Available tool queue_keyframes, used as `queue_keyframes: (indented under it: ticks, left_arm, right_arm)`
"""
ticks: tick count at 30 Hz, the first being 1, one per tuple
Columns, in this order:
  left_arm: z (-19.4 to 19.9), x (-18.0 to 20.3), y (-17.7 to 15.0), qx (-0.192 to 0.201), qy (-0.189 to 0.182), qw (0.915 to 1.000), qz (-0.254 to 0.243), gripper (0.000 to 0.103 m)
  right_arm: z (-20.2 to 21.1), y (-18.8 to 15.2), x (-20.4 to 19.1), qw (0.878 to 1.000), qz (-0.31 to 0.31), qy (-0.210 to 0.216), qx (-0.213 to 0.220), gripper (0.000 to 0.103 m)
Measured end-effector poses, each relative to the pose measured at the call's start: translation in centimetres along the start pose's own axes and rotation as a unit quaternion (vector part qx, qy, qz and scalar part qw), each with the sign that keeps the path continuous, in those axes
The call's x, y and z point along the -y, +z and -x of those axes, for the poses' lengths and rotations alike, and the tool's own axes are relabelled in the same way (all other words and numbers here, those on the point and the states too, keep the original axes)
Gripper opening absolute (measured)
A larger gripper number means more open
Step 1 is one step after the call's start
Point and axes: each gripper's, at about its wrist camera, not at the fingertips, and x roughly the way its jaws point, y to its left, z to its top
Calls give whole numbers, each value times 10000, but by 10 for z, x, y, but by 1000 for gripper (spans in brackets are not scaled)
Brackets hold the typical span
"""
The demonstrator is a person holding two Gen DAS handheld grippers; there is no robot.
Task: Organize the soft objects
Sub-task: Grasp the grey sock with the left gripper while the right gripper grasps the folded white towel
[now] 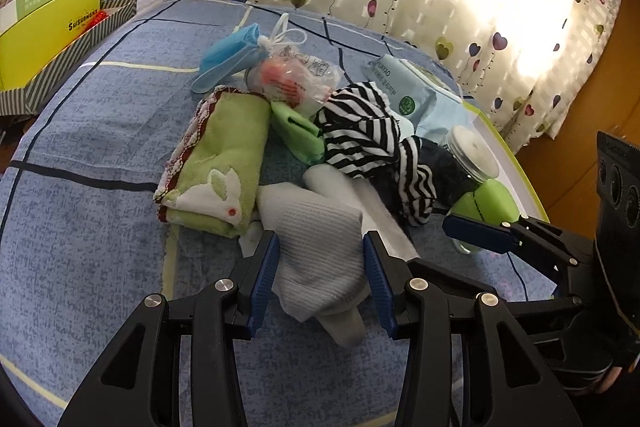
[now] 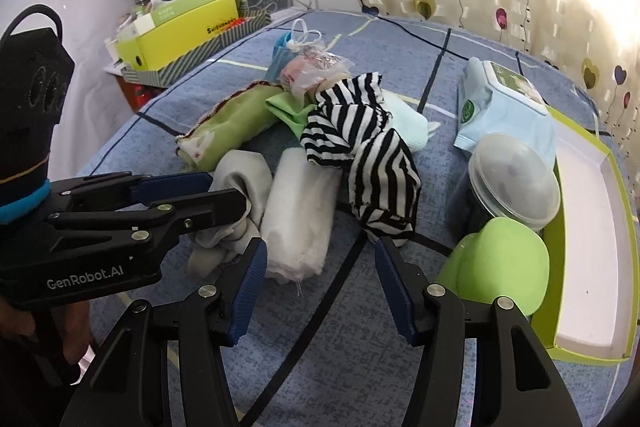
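A pile of soft things lies on the blue bedspread. A grey sock lies between the fingers of my left gripper, which is open around it; it also shows in the right wrist view. A green rabbit towel, a black-and-white striped cloth and a white rolled cloth lie beside it. My right gripper is open and empty, just in front of the white roll and the striped cloth.
A green-edged white tray lies at the right. A lidded clear jar, a green cup and a pale blue wipes pack stand near it. A blue mask and plastic bag lie behind. Boxes stand left.
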Motion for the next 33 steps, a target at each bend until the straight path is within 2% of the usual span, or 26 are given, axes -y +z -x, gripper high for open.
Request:
queue_keyframes:
  ticks: [8,12,13,15,18,30,31,33]
  left_arm:
    - [-8,-17,-9,-188,-160,9991,351,52]
    - [-11,-15,-8,-148,-193,9992,305,52]
    - [-11,-16,-8,-138,-216,9992,296,51]
    - [-10,-17,-8,-140,-230,9992,301,39]
    - [-5,-23,-10,-133,-289,9989,339,29]
    - [16,-33,-14,91,-222,9993,303,24]
    - [18,-34,-14,109,-234,9992,308,24]
    - [18,-34,-13,114,-240,9992,305,24]
  right_arm:
    - [-11,3,-5,9999,75,55,-139,56]
    - [-13,3,-6,9998,104,39,-178,56]
    - [-13,4,-6,9998,106,43,-171,56]
    - [-12,5,-7,9998,126,32,-159,56]
    - [-12,7,-8,9998,153,48,-144,56]
    - [-40,13,-14,9987,238,75,-436,56]
    - [-43,13,-15,9985,259,66,-471,53]
    - [-45,13,-17,9985,343,41,-434,38]
